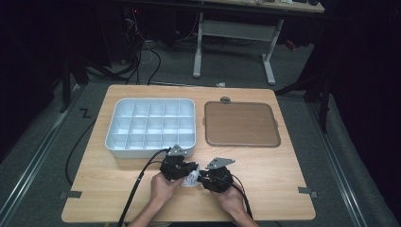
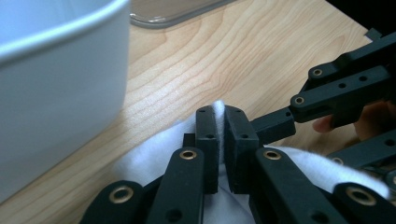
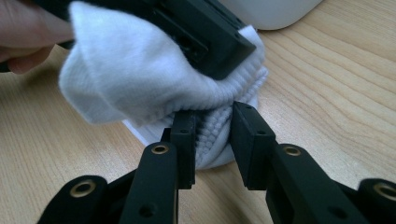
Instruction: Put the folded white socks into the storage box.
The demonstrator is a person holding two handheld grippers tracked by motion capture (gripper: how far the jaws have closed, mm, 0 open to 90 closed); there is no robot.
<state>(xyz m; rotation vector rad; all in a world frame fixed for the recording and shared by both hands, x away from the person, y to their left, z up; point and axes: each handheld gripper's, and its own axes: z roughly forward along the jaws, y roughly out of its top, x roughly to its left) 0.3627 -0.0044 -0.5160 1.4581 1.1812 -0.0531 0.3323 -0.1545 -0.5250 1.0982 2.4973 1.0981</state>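
Observation:
A white sock (image 1: 190,180) lies bunched on the wooden table near the front edge, between both grippers. In the left gripper view, my left gripper (image 2: 220,114) is shut on a thin fold of the sock (image 2: 149,156), which peeks out at the jaw tips. My right gripper (image 3: 215,122) is shut on the sock's ribbed cuff (image 3: 212,135), a thick bundle between its pads. The rest of the sock (image 3: 130,79) drapes over the left gripper's black jaw (image 3: 205,39). From above, the left gripper (image 1: 188,171) and right gripper (image 1: 200,179) point at each other, tips nearly meeting.
A white compartment tray (image 1: 109,137) stands just behind the left gripper, its wall (image 2: 56,93) close by. To its right lies a flat brown tray (image 1: 241,124). A person's hands (image 1: 163,189) hold the grippers, cables trailing toward the front edge.

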